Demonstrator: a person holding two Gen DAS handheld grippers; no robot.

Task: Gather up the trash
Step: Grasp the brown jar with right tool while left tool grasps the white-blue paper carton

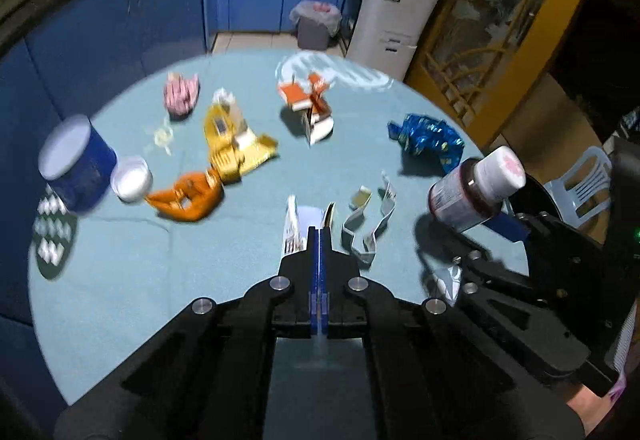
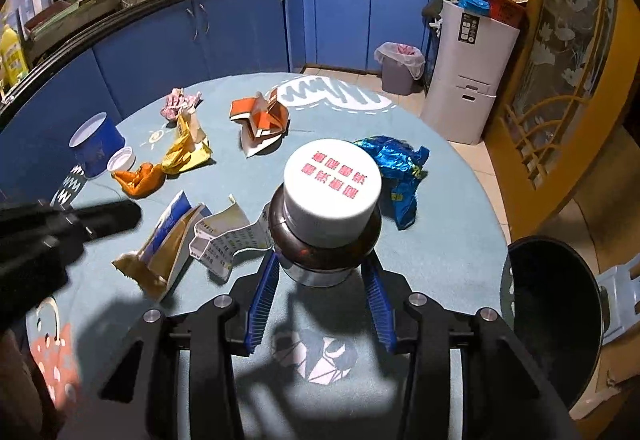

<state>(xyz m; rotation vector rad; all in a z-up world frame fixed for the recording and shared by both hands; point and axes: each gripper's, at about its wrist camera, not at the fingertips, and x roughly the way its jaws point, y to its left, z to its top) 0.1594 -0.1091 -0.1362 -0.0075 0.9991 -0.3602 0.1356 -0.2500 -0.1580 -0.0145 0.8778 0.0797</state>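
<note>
My right gripper is shut on a brown bottle with a white cap and holds it above the round table; the bottle also shows in the left wrist view. My left gripper is shut and empty above a torn white-and-blue carton. Trash lies on the table: a folded paper leaflet, the torn carton, a blue foil wrapper, an orange wrapper, a yellow bag, an orange box and a pink wrapper.
A blue tub and a white lid stand at the table's left. A black bin sits beside the table on the right. A lined grey bin, a white cabinet and blue counters stand behind.
</note>
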